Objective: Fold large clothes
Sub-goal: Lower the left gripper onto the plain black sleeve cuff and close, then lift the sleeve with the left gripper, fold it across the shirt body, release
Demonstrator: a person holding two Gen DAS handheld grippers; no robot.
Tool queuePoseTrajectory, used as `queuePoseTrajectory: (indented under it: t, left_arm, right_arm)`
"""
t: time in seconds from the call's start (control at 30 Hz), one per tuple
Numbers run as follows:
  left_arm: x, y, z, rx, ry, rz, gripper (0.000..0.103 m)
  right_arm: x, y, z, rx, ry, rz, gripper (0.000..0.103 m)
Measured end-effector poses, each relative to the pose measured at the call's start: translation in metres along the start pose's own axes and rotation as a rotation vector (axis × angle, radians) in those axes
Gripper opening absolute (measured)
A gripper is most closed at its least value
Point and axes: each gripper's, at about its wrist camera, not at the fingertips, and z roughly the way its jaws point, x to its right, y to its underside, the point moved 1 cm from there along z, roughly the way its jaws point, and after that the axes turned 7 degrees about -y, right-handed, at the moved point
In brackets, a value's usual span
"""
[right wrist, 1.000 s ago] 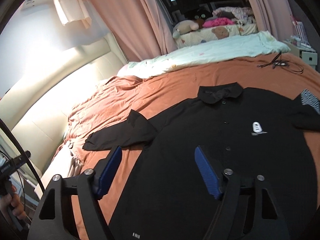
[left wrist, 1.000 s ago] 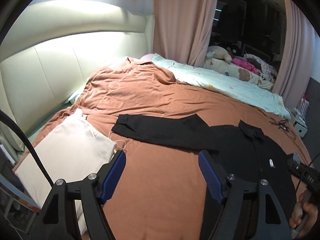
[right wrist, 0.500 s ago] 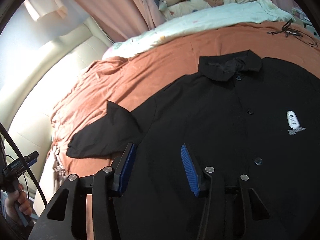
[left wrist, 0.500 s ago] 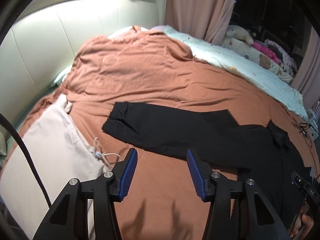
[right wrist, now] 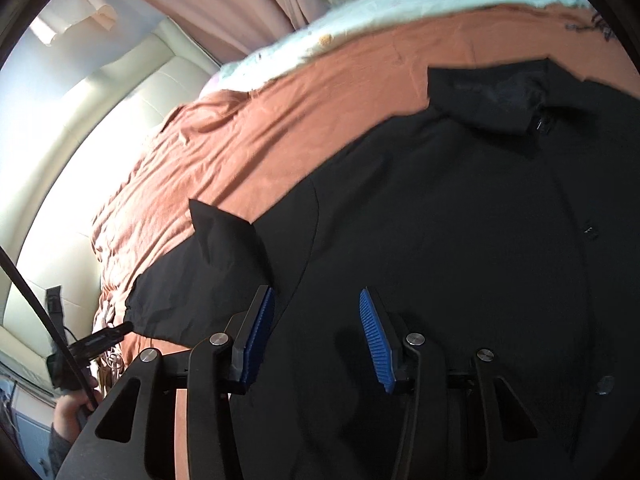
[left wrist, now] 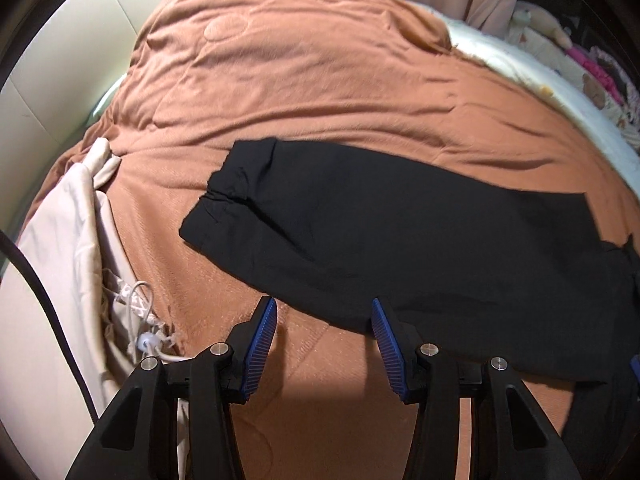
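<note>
A black long-sleeved button shirt (right wrist: pixel 460 240) lies spread flat, front up, on the orange-brown bedspread (left wrist: pixel 320 80). Its collar (right wrist: pixel 488 96) points to the far side. Its left sleeve (left wrist: pixel 360 232) stretches out across the bed, cuff (left wrist: pixel 236 188) at the far left. My left gripper (left wrist: pixel 323 312) is open and empty, low over the near edge of that sleeve. My right gripper (right wrist: pixel 316 304) is open and empty, low over the shirt body near the armpit.
A cream pillow (left wrist: pixel 60 280) with a white cord (left wrist: pixel 140 320) lies at the left edge of the bed. A cream padded headboard (right wrist: pixel 80 152) stands behind it. A pale blue quilt (right wrist: pixel 400 8) and curtains lie at the far side.
Both grippers have moved down and closer to the shirt. The left now hovers at the sleeve edge, the right over the shirt body. Both jaws have narrowed but stay open.
</note>
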Motion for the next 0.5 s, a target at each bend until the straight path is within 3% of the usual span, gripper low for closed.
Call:
queuePoseTrajectory:
  t: [0.07, 0.23, 0.3, 0.37, 0.5]
  left_arm:
    - [0.003, -0.001, 0.016, -0.03, -0.039, 0.007, 0.052]
    - [0.002, -0.007, 0.042, -0.055, -0.035, -0.044, 0.054]
    - [-0.001, -0.01, 0.044, -0.054, -0.019, -0.087, 0.044]
    - [0.0, -0.013, 0.04, -0.036, -0.029, -0.085, 0.011]
    - [0.005, -0.021, 0.012, 0.04, -0.03, -0.048, 0.003]
  right_arm:
    - [0.007, -0.001, 0.007, -0.019, 0.001, 0.016, 0.034]
    - [0.017, -0.003, 0.004, -0.024, -0.014, 0.047, 0.034]
    - [0.016, -0.007, 0.005, -0.019, -0.018, 0.051, 0.034]
    - [0.014, -0.005, 0.005, -0.016, -0.042, 0.06, 0.034]
    - [0.012, -0.004, 0.019, -0.033, -0.089, 0.077, 0.029]
